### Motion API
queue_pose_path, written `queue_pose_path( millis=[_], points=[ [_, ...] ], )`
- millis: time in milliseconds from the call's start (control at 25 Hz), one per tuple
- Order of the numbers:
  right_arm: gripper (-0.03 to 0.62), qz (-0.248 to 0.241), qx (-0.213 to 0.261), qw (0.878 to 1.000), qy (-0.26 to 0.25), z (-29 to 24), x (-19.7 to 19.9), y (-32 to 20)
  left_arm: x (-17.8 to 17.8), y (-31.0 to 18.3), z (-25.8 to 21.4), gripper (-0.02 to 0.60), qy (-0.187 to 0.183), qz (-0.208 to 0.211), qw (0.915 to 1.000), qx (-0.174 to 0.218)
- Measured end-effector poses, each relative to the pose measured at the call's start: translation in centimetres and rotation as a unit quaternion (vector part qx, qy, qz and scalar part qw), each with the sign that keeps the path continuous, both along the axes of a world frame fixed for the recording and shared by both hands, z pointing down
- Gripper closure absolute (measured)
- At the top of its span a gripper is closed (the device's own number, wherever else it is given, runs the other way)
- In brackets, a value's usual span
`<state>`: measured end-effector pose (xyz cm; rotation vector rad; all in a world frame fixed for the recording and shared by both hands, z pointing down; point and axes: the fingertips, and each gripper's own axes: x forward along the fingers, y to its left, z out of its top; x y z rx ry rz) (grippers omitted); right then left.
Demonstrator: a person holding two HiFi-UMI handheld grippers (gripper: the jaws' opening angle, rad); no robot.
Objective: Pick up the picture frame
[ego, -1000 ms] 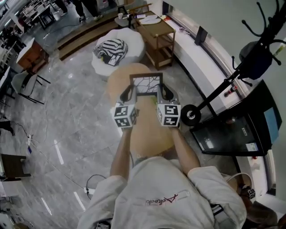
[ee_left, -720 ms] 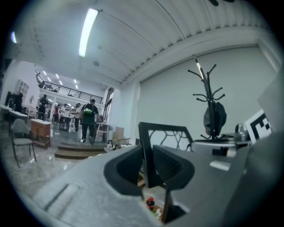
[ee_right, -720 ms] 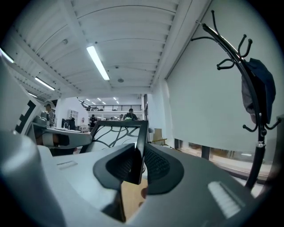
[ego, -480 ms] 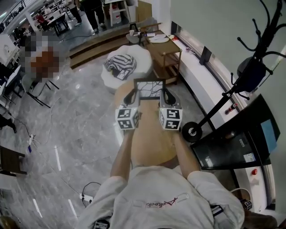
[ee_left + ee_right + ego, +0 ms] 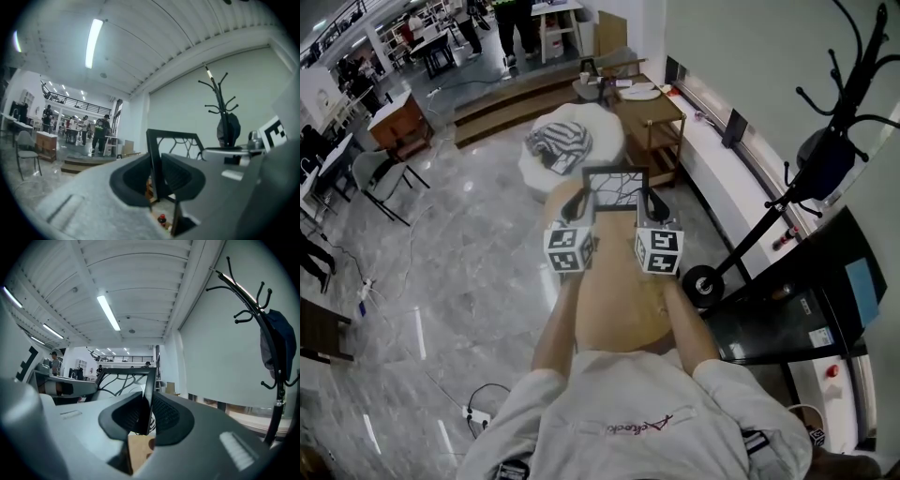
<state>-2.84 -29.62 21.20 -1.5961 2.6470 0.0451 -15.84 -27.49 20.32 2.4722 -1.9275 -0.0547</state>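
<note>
- The picture frame (image 5: 614, 187), black-rimmed with a branching black pattern on white, stands upright between the two tools. It is over the far edge of the round wooden worktop (image 5: 619, 305) and seems lifted clear, though no view shows the gap plainly.
- The left tool (image 5: 578, 202) is clamped on the frame's left edge, and the right tool (image 5: 648, 200) on its right edge.
- Red script on the person's white shirt (image 5: 628, 412) is too small to read. The marker cubes (image 5: 570, 249) bear only black-and-white squares.
- Only the gripper views show the pads pressing the rim.
- Only the head view shows both tools together, with a white pouf (image 5: 598, 131) beyond the worktop.
- The right gripper view shows a coat stand (image 5: 279, 401) close by.
- The left gripper view shows people standing in a far hall.
</note>
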Motion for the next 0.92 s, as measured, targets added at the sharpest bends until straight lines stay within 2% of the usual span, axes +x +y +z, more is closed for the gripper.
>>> queue_pose_path(
  millis=[920],
  points=[
    [0.519, -0.003, 0.006, 1.000, -0.001, -0.6, 1.7, -0.3, 1.7, -0.2, -0.4, 0.508, 0.004, -0.003, 1.0000, 0.006]
  ],
)
